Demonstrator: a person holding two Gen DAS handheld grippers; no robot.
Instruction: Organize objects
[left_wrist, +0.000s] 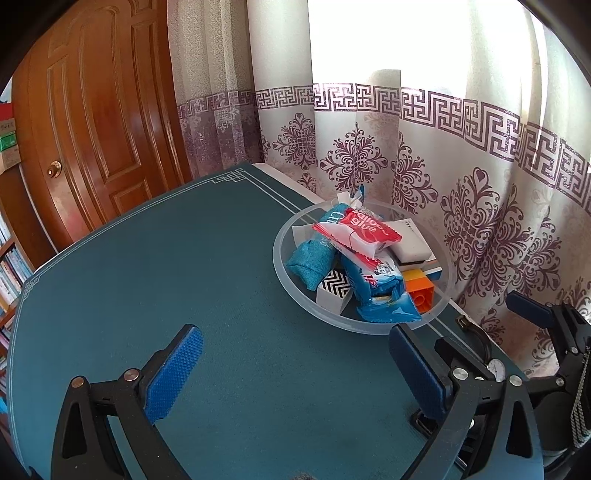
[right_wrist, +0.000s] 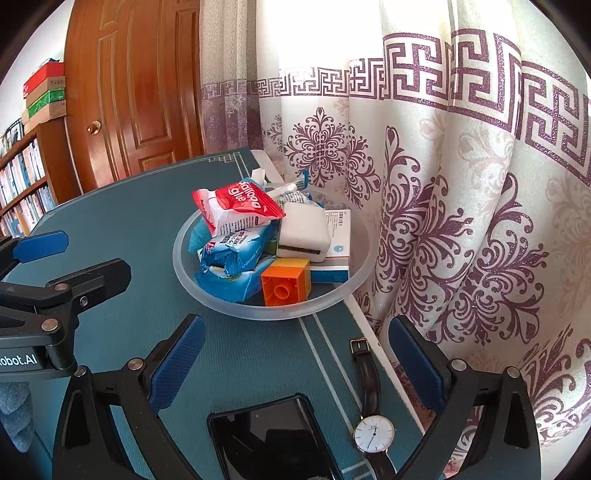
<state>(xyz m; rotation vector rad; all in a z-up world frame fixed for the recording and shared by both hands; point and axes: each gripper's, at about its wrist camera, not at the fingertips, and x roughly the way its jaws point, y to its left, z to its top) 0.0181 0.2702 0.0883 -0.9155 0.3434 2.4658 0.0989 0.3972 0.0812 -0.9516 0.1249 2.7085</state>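
While most items already fill the bowl (right_wrist: 207, 299) ahead of both tools, a phone (right_wrist: 273, 435) and watch (right_wrist: 373, 435) lie between the wide, empty right tool's (right_wrist: 295, 365) fingers; the left tool (left_wrist: 295, 369) is wide too.

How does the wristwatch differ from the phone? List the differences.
The wristwatch has a round white dial and a thin dark strap; the phone is a broad black rectangular slab. The wristwatch lies nearer the curtain. Both lie flat on the teal mat, outside the bowl.
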